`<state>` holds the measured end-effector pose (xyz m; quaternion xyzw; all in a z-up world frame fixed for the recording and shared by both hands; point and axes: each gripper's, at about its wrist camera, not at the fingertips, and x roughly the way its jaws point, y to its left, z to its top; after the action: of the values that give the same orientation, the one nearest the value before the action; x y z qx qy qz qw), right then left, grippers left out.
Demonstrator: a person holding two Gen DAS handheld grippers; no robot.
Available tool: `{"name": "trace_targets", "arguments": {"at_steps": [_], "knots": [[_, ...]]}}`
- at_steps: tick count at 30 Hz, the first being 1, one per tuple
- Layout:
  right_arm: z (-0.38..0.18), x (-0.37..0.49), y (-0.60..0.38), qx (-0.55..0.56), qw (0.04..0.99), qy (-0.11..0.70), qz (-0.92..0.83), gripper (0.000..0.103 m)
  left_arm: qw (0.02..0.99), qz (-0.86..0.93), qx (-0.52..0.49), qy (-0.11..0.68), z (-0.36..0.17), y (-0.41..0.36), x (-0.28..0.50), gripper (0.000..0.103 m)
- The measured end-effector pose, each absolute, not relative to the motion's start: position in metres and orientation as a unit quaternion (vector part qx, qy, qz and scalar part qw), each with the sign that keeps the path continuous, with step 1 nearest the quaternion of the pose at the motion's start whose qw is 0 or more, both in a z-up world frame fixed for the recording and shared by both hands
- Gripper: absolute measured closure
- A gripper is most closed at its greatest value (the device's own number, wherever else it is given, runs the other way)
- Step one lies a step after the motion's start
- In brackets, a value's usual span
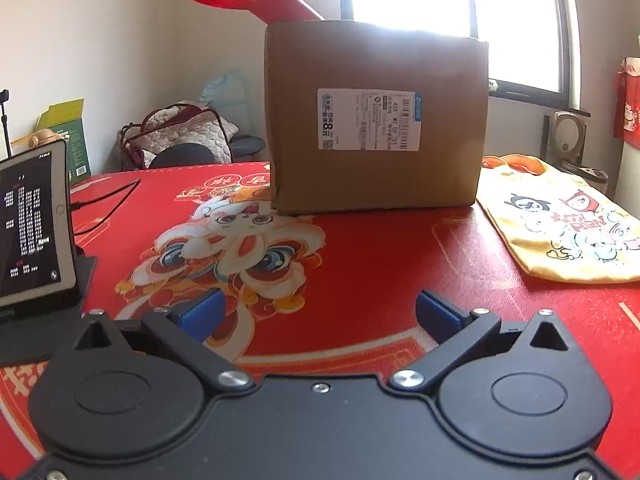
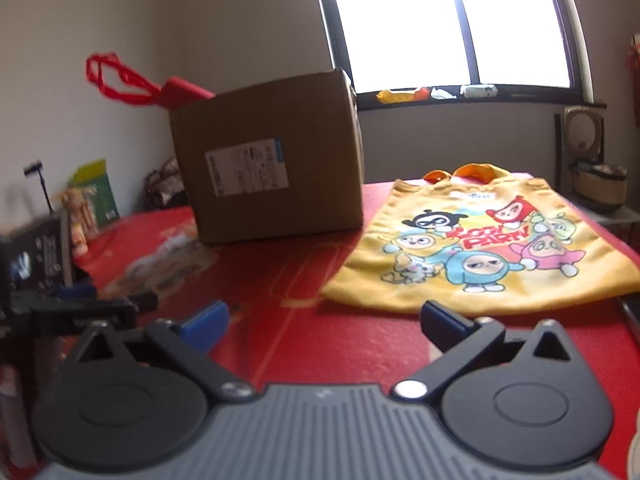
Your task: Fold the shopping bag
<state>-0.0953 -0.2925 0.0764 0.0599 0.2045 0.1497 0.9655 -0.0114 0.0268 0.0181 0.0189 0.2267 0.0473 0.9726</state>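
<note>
A yellow cloth shopping bag [image 2: 480, 248] with cartoon figures and orange handles lies flat and unfolded on the red table mat [image 2: 320, 340]. It also shows at the right edge of the left wrist view [image 1: 568, 224]. My right gripper [image 2: 322, 316] is open and empty, low over the mat just in front of the bag's near edge. My left gripper [image 1: 320, 312] is open and empty over the mat's lion picture, well left of the bag.
A brown cardboard box [image 1: 376, 120] stands at the back of the table, a red bag [image 1: 280, 0] sticking out behind it. A tablet on a stand [image 1: 32, 224] with a cable is at the left. The window is behind.
</note>
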Motion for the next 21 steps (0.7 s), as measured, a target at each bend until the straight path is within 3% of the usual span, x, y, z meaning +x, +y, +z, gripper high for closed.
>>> {"name": "trace_targets", "arguments": {"at_steps": [13, 21], "knots": [[0.060, -0.096, -0.290, 0.063, 0.964, 0.222, 0.136, 0.001, 0.961, 0.051, -0.008, 0.271, 0.011, 0.035, -0.002, 0.000], [0.057, -0.093, -0.297, 0.084, 0.960, 0.238, 0.124, 0.001, 0.942, 0.056, 0.041, 0.329, 0.002, 0.020, 0.005, 0.000]]}}
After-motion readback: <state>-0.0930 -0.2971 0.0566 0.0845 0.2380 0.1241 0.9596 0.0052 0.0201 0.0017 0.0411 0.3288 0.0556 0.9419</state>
